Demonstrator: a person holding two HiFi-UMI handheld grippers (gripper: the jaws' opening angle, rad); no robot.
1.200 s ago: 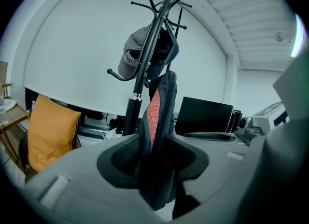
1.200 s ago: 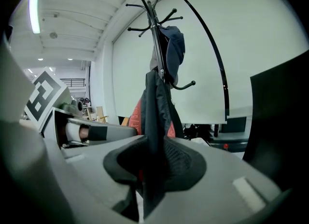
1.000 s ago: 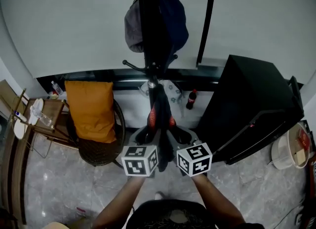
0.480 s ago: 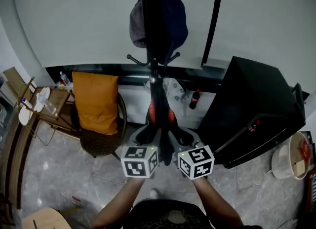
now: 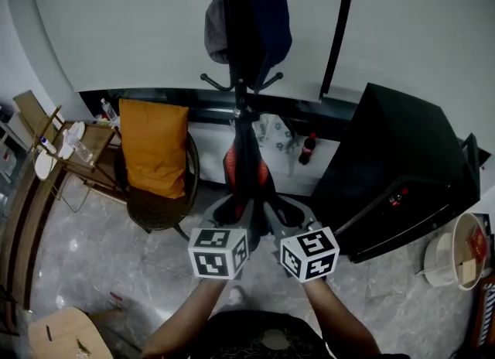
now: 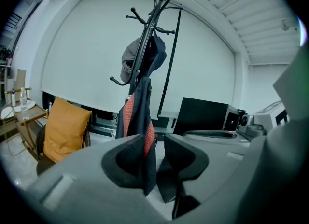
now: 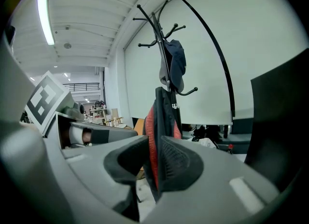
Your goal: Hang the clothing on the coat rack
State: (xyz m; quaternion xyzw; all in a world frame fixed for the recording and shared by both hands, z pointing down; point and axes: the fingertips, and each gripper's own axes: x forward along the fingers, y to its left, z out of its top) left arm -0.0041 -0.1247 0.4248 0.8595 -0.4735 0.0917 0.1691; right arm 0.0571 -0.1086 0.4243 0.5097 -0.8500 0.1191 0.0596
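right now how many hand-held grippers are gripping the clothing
2: the left hand-held gripper and the right hand-held gripper, side by side, each shut on the black-and-red clothing.

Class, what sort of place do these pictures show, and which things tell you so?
Likely an indoor office or studio corner: a black metal coat rack, a dark wicker chair with an orange cushion, grey marble-tile floor.
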